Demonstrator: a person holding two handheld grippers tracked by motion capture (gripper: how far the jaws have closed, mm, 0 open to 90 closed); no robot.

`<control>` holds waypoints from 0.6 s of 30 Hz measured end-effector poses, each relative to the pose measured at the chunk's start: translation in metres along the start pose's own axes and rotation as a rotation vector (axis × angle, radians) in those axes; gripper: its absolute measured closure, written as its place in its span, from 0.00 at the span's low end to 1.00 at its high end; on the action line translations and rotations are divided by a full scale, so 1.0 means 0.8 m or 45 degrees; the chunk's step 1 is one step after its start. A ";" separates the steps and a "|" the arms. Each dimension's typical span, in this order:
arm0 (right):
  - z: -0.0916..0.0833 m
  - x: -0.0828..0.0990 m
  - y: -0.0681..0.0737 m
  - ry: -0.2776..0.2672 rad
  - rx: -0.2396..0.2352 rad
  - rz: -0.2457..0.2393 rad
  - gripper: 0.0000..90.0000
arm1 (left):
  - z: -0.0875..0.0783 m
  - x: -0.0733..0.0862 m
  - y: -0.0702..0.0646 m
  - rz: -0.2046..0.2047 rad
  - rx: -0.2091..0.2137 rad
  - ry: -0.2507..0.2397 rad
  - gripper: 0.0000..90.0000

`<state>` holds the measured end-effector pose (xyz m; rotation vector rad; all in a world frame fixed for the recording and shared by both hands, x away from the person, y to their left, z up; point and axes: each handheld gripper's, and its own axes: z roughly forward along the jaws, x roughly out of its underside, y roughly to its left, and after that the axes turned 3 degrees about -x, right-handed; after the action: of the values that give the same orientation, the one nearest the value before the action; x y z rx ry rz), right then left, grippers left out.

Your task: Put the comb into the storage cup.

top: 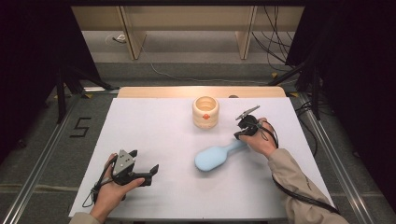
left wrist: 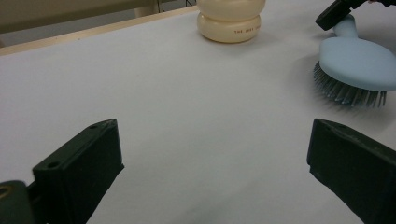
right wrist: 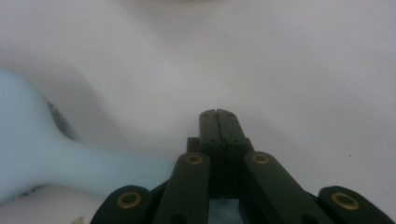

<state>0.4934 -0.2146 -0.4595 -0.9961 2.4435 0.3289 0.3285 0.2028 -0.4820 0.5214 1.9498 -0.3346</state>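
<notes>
A light blue hairbrush (top: 215, 156) lies bristles down on the white table, its handle pointing to the back right. My right gripper (top: 239, 135) is at the handle's end, shut. In the right gripper view the two jaws (right wrist: 218, 114) press together with nothing between their tips, and the hairbrush handle (right wrist: 116, 170) runs under them from the left. The left gripper view shows the hairbrush (left wrist: 357, 65) with the right gripper (left wrist: 332, 15) touching its handle. My left gripper (top: 144, 161) rests near the front left, open and empty (left wrist: 215, 128).
A cream round cup (top: 205, 112) stands at the table's back middle, also in the left gripper view as the cup (left wrist: 229, 21). The white table surface (top: 154, 126) ends in a wooden strip at the back. Cables and stands lie on the floor around.
</notes>
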 end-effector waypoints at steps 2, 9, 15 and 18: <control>-0.003 0.002 0.001 0.020 -0.006 -0.011 1.00 | 0.000 0.000 0.000 0.001 0.000 0.000 0.03; -0.011 0.011 0.011 0.093 -0.031 -0.047 1.00 | 0.000 0.000 0.000 0.002 -0.002 -0.001 0.03; -0.020 0.023 0.024 0.130 -0.063 -0.081 1.00 | 0.000 0.000 0.000 -0.002 -0.002 -0.002 0.03; -0.025 0.030 0.031 0.137 -0.077 -0.089 1.00 | 0.000 0.000 -0.001 -0.005 0.000 -0.003 0.03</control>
<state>0.4539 -0.2192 -0.4537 -1.1500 2.5005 0.3355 0.3283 0.2021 -0.4818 0.5169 1.9491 -0.3371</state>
